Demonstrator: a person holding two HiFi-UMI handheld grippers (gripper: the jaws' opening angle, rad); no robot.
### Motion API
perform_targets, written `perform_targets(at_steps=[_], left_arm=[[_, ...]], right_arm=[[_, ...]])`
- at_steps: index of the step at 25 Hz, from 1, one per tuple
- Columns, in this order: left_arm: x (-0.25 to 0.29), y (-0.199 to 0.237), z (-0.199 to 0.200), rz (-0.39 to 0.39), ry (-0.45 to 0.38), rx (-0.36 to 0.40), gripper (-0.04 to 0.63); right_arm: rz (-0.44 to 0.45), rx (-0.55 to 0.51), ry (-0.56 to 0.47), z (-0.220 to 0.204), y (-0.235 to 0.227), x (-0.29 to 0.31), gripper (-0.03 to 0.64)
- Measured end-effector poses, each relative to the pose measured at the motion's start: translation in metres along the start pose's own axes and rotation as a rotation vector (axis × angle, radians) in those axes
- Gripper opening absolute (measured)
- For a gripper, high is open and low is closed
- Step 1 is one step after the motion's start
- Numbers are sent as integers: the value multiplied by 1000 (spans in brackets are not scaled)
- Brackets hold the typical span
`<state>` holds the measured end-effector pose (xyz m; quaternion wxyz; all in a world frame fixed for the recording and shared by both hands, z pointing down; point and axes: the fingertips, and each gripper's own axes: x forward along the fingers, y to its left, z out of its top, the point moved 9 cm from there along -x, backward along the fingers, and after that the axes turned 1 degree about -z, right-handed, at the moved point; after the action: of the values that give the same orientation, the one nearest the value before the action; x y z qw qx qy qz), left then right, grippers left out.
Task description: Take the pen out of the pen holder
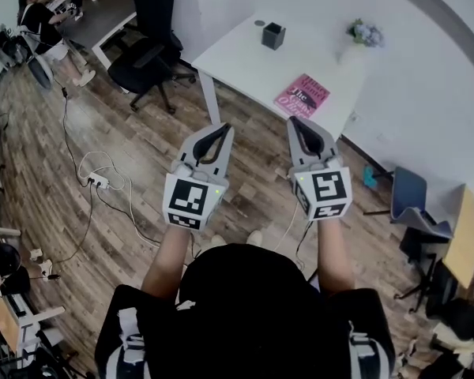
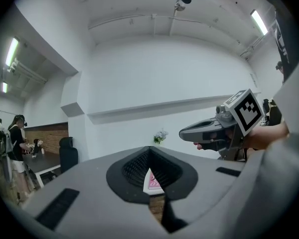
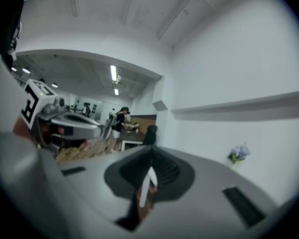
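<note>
Facing the distant pen holder point(image 1: 273, 35) on the table point(image 1: 241, 50): left gripper point(image 1: 224, 127) and right gripper point(image 1: 293, 120) both closed, empty (pen seemingly indiscernible); open jaws before descending.

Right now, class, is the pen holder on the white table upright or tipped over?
Upright: the pen holder stands on its base on the table, its open top facing up.

Pen holder point(image 1: 273, 35) far side of table point(image 1: 241, 52) — book point(image 1: 302, 95) nr edge.
</note>
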<state>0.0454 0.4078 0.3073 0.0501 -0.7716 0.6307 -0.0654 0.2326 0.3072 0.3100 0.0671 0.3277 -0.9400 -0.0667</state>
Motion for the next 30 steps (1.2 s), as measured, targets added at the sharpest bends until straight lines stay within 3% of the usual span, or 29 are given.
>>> perform_targets(at_steps=[17,30], left_arm=[[44,-34,-11,12,31,2,20],[102,12,-23,-26,33,-21,20]], right_arm=[[37,26,30,-39,-49,3,34],[26,29,39,-42,-67,73,35]])
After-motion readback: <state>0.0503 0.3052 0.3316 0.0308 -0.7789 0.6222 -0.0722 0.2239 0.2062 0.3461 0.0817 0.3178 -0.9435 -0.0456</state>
